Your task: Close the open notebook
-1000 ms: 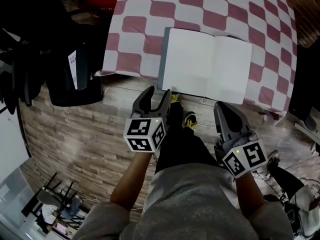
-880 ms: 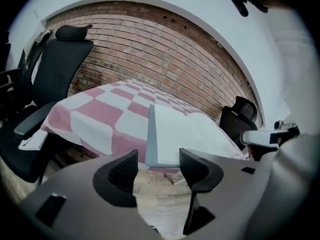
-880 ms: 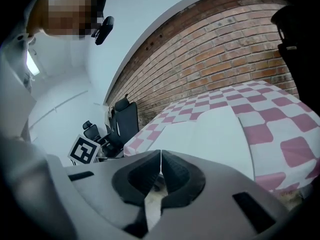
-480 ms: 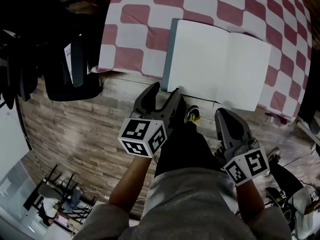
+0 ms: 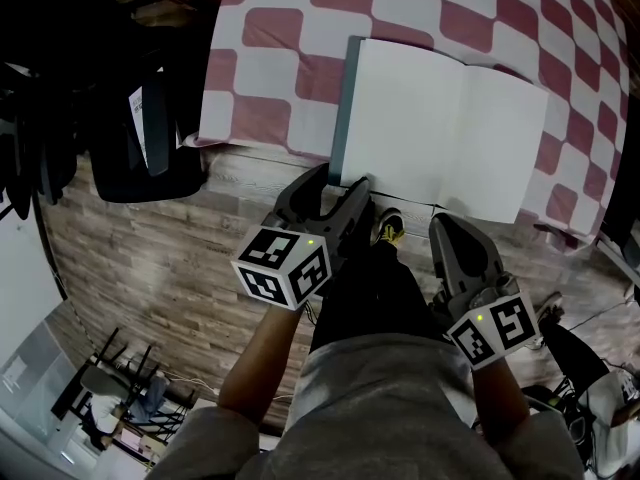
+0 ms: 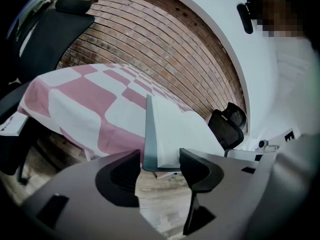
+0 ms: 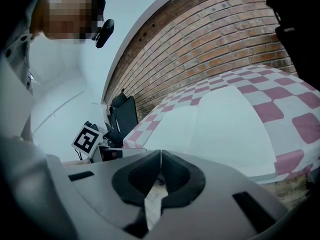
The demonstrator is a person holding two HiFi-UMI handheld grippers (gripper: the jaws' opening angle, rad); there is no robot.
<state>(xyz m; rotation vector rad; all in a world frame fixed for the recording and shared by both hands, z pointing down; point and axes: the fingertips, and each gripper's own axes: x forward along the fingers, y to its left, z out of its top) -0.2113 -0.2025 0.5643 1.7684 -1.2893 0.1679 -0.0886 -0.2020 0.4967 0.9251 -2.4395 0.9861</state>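
Notebook (image 5: 440, 138) lies open with blank pages up at the near edge of the checked tablecloth (image 5: 290, 68). My left gripper (image 5: 338, 182) sits at its near left corner. Its jaws have just been opening and stand wide, with the corner framed between them but not pinched. My right gripper (image 5: 450, 226), just short of the right page, is clenched on nothing.

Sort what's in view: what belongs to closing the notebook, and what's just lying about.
For the job:
- open notebook
- left gripper, jaws just opened wide, the notebook's near left corner lined up between them, untouched
- right gripper, shut and empty

Just lying about:
- checked tablecloth
- black office chair
- wooden floor
- brick wall
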